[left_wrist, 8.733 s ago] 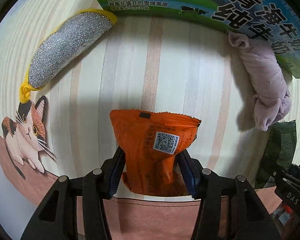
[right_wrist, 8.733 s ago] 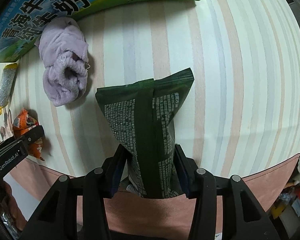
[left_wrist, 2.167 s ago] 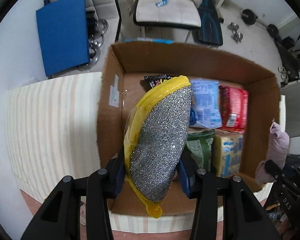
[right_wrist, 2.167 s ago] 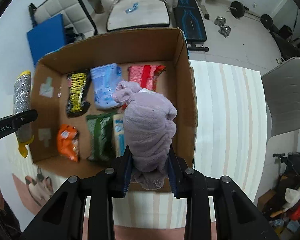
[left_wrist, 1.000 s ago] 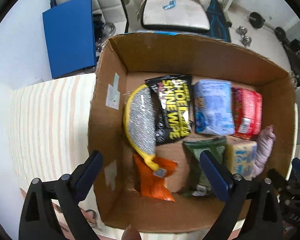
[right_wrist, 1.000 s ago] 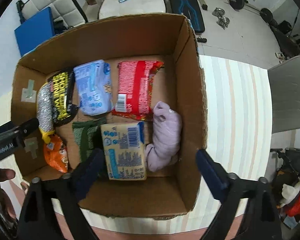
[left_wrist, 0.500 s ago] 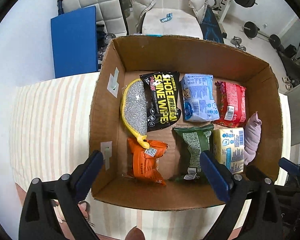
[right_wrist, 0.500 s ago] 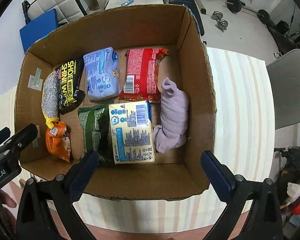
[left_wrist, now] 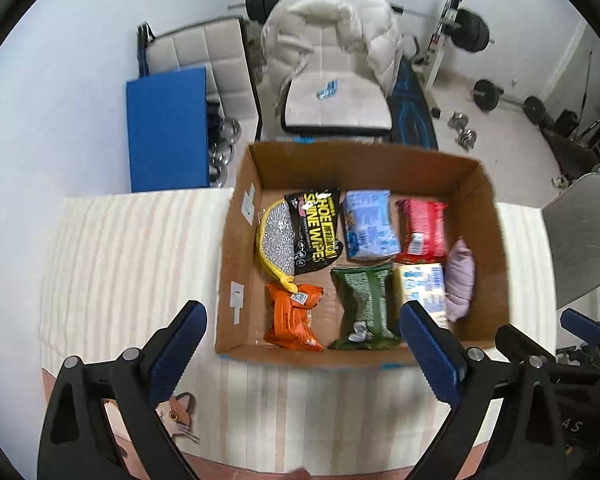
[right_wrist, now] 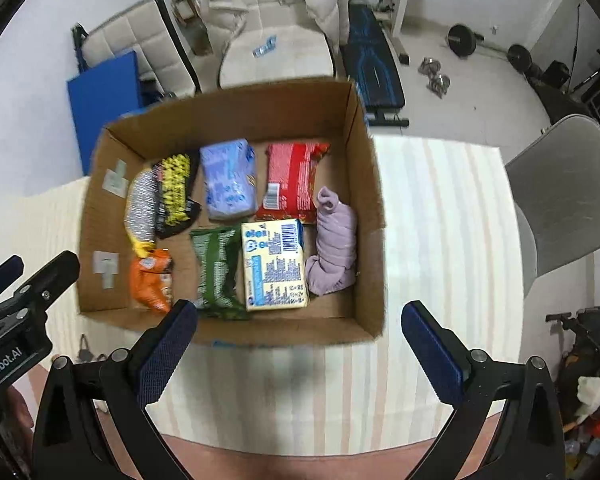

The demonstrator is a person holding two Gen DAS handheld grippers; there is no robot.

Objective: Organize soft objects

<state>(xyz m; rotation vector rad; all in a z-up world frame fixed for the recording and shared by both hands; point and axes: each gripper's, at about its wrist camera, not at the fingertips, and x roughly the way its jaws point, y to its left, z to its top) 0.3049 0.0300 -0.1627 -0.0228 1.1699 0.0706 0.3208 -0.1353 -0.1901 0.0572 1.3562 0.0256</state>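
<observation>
A cardboard box [left_wrist: 236,240] is sitting on a table covered by a striped cloth [left_wrist: 132,264], with a cat picture [left_wrist: 178,410] showing at the cloth's near edge. The left gripper [left_wrist: 304,344] is hovering above the near side of the box with its blue-padded jaws spread wide apart and holding nothing; the right gripper [right_wrist: 300,338] is hanging likewise, jaws wide and empty. Inside the box the soft things are lying side by side: a silver scrubber [left_wrist: 278,240] with a yellow rim against the left wall, a black wipes packet [left_wrist: 316,230] beside it, a blue packet [left_wrist: 368,224] and a red packet [left_wrist: 424,232] along the far row, an orange bag [left_wrist: 294,316], a green bag [left_wrist: 366,304] and a yellow packet [right_wrist: 274,264] along the near row, and a rolled lilac towel [right_wrist: 334,240] near the right wall. Beyond the table a white padded jacket [left_wrist: 332,28] is draping over a chair, a blue mat [left_wrist: 168,132] is leaning upright, and barbell weights [left_wrist: 472,30] are standing on the pale floor. A grey chair [right_wrist: 564,184] is standing to the right of the table.
</observation>
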